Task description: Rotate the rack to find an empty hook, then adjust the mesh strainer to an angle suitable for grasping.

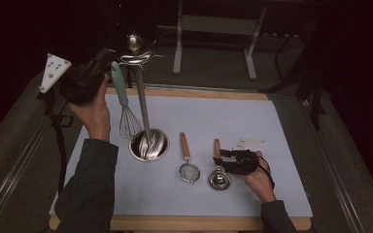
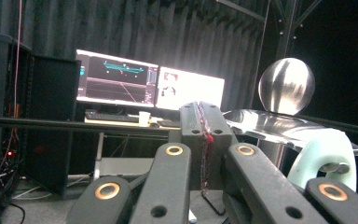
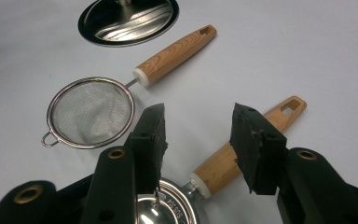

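Observation:
A steel utensil stand [image 1: 143, 107] with a ball top [image 2: 286, 86] rises from a round base [image 1: 149, 144] on the mat. A whisk with a mint handle [image 1: 120, 85] hangs from one of its arms; the handle's loop [image 2: 328, 156] sits over that arm. My left gripper [image 1: 108, 54] is raised beside the loop, its jaws shut together [image 2: 200, 112] with nothing between them. Lower right, my right gripper [image 1: 223, 155] is open [image 3: 198, 135] just above the wooden handle [image 3: 223, 163] of a small steel measuring cup [image 1: 219, 179].
A mesh strainer [image 1: 190, 171] with a wooden handle [image 3: 175, 51] lies between the stand's base and the cup. A pale mat [image 1: 252, 121] covers the wood-edged table. Monitors [image 2: 149, 86] and a metal frame [image 1: 213, 29] stand beyond the table.

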